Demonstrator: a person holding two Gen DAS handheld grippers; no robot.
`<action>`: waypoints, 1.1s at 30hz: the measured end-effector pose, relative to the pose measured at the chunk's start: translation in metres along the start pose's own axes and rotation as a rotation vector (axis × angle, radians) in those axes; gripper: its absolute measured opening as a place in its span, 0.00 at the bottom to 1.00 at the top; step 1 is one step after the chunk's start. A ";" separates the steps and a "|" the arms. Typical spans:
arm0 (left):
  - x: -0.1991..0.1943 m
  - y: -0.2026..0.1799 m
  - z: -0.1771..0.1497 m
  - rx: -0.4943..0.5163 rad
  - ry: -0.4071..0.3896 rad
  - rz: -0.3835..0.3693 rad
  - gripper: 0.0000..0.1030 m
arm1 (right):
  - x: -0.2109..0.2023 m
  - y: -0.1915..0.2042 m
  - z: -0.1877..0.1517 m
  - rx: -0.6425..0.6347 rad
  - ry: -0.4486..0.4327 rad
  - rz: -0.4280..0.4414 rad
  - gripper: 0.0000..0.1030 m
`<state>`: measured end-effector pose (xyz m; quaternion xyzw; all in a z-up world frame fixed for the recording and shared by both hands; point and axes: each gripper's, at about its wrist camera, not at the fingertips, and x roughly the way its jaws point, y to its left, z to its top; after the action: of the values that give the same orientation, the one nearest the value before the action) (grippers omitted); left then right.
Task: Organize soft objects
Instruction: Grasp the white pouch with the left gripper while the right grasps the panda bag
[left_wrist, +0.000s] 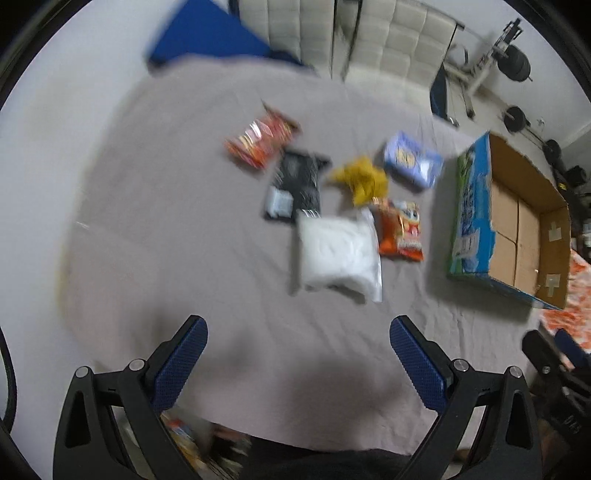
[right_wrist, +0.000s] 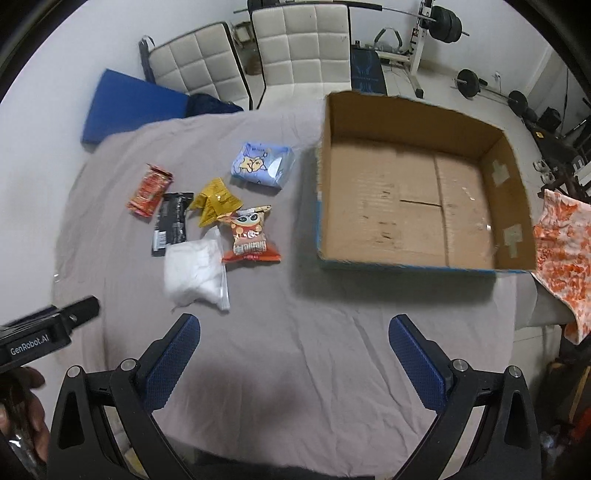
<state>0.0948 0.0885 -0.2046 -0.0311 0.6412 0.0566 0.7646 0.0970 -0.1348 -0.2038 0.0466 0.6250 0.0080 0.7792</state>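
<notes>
While the grey sheet spans the table, the open cardboard box sits at its right, nothing inside. Left of it cluster a white pouch, black packet, orange snack bag, blue pack, yellow packet and red packet. My left claw and right claw both hang spread wide, gripping nothing.

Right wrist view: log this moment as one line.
left tool open, empty | right tool open, empty | six soft packets on grey sheet | brown cardboard box empty
</notes>
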 end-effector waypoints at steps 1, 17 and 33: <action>0.015 0.002 0.005 -0.007 0.044 -0.027 0.98 | 0.015 0.005 0.005 0.010 0.023 -0.019 1.00; 0.224 -0.048 0.066 0.139 0.390 -0.175 0.98 | 0.077 0.024 0.035 0.107 0.095 -0.063 1.00; 0.215 0.037 0.042 0.029 0.357 -0.272 0.82 | 0.168 0.067 0.093 0.064 0.266 -0.010 0.79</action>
<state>0.1681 0.1402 -0.4079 -0.1160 0.7569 -0.0626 0.6401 0.2277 -0.0616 -0.3417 0.0671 0.7229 -0.0097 0.6876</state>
